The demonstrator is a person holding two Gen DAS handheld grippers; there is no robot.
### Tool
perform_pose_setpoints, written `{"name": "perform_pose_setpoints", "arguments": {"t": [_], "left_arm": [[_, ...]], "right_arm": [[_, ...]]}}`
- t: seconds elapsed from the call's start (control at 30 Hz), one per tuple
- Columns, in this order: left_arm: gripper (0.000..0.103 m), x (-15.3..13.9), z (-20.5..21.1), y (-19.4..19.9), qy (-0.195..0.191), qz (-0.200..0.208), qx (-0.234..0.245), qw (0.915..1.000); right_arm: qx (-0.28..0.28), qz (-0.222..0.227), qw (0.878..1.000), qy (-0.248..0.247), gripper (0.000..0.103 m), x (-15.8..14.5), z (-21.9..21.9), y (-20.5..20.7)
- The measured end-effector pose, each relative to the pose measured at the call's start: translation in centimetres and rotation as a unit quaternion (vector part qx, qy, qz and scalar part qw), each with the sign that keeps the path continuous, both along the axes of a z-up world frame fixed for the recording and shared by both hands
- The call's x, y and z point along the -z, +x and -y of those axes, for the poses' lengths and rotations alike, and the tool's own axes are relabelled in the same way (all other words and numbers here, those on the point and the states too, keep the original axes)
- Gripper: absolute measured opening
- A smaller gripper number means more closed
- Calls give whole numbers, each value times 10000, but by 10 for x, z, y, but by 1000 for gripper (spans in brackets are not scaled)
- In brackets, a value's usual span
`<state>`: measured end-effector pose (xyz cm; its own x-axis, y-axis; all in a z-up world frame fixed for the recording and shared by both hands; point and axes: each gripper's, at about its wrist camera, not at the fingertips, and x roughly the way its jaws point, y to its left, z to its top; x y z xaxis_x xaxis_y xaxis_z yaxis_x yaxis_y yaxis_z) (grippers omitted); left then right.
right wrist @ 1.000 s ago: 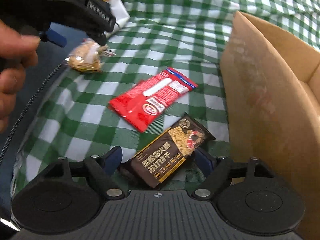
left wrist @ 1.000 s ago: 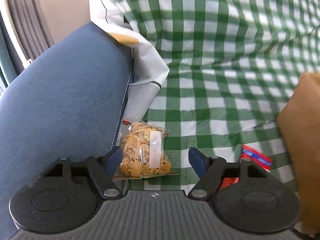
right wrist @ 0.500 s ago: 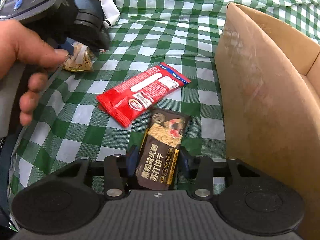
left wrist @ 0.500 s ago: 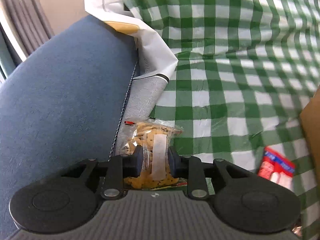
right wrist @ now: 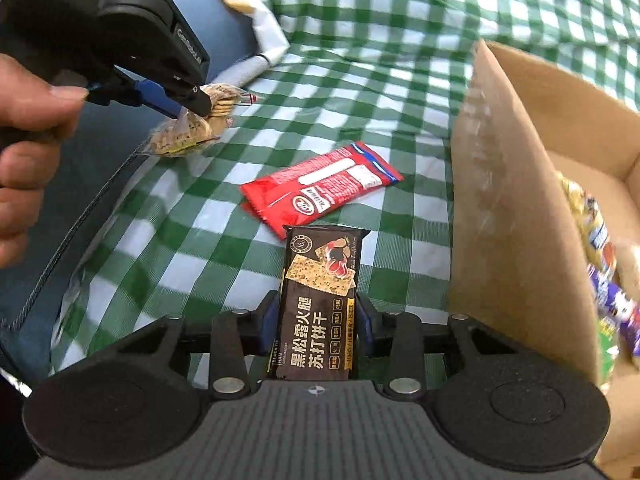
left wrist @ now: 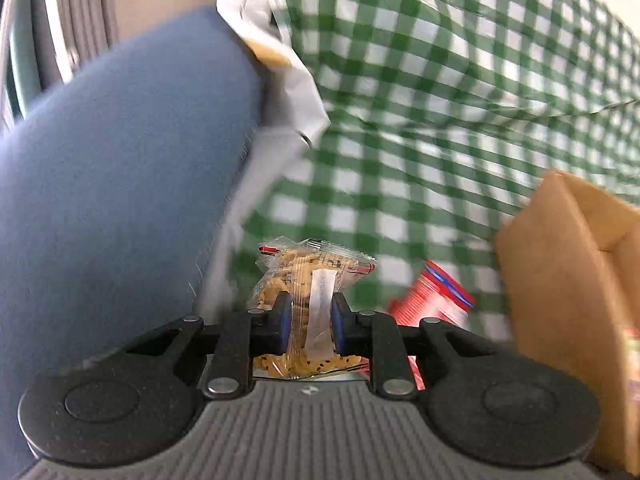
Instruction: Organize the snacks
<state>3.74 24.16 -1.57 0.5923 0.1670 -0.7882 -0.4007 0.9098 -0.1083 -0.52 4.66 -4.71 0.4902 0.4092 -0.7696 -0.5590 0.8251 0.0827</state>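
My left gripper (left wrist: pixel 307 322) is shut on a clear bag of small cookies (left wrist: pixel 308 276) and holds it above the green checked cloth; the bag also shows in the right wrist view (right wrist: pixel 188 132), held by the left gripper (right wrist: pixel 192 104). My right gripper (right wrist: pixel 316 326) is shut on a dark cracker packet (right wrist: pixel 320 300), lifted off the cloth. A red snack packet (right wrist: pixel 320 188) lies flat on the cloth; it also shows in the left wrist view (left wrist: pixel 432 300). An open cardboard box (right wrist: pixel 516 216) stands at the right with several snacks inside.
The green checked cloth (right wrist: pixel 360 60) covers the surface. A blue cushion (left wrist: pixel 112 184) lies at the left, with a white sheet (left wrist: pixel 280 80) at its edge. The box wall (left wrist: pixel 560 264) rises close on the right.
Both grippers closed on their snacks and lifted them. The left one has swung right toward the box with the cookie bag. The cracker packet now points straight ahead in the right gripper.
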Motion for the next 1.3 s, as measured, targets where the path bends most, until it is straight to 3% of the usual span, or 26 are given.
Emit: {"name": "perform_pose_setpoints", "arguments": {"t": [0.1, 0.17, 0.23, 0.3, 0.33, 0.47, 0.6, 0.83, 0.93, 1.0, 1.03, 1.13, 1.3], "left_arm": [[23, 12, 4, -11, -864, -375, 229, 9953], [23, 25, 7, -10, -1095, -765, 268, 9907], [24, 31, 9, -7, -1100, -928, 292, 9892], [30, 35, 12, -4, -1119, -987, 263, 9885], [37, 36, 14, -2, -1100, -1047, 252, 9881], [55, 44, 23, 5, -797, -1237, 312, 9886], [62, 50, 19, 9, -650, -1338, 247, 9886], [62, 59, 23, 16, -549, -1556, 289, 9859], [62, 62, 22, 16, -554, -1590, 312, 9852], [60, 63, 22, 16, -592, -1599, 320, 9848], [53, 63, 22, 16, -576, -1588, 331, 9851], [44, 59, 19, 13, -750, -1434, 270, 9865], [43, 34, 11, -1, -898, -770, 106, 9929]], "right_arm": [[-275, -53, 9996, -84, 41, 0, 5, -9], [-472, -96, 9987, -148, 41, 1, 6, -13], [-553, -219, 9981, -157, 41, 3, 7, -16], [-607, -373, 9974, -123, 42, 7, 8, -16], [-618, -443, 9971, -98, 43, 8, 8, -15], [-647, -483, 9967, -20, 44, 10, 8, -15], [-627, -555, 9965, -28, 46, 14, 6, -11], [-654, -569, 9962, -117, 47, 19, 3, -6], [-712, -462, 9962, -200, 41, 18, 2, -8], [-727, -344, 9965, -245, 41, 17, 2, -10], [-718, -289, 9967, -246, 41, 15, 2, -10], [-645, -151, 9977, -170, 41, 8, 6, -10], [-600, 127, 9981, 112, 41, -14, 12, -12]]}}
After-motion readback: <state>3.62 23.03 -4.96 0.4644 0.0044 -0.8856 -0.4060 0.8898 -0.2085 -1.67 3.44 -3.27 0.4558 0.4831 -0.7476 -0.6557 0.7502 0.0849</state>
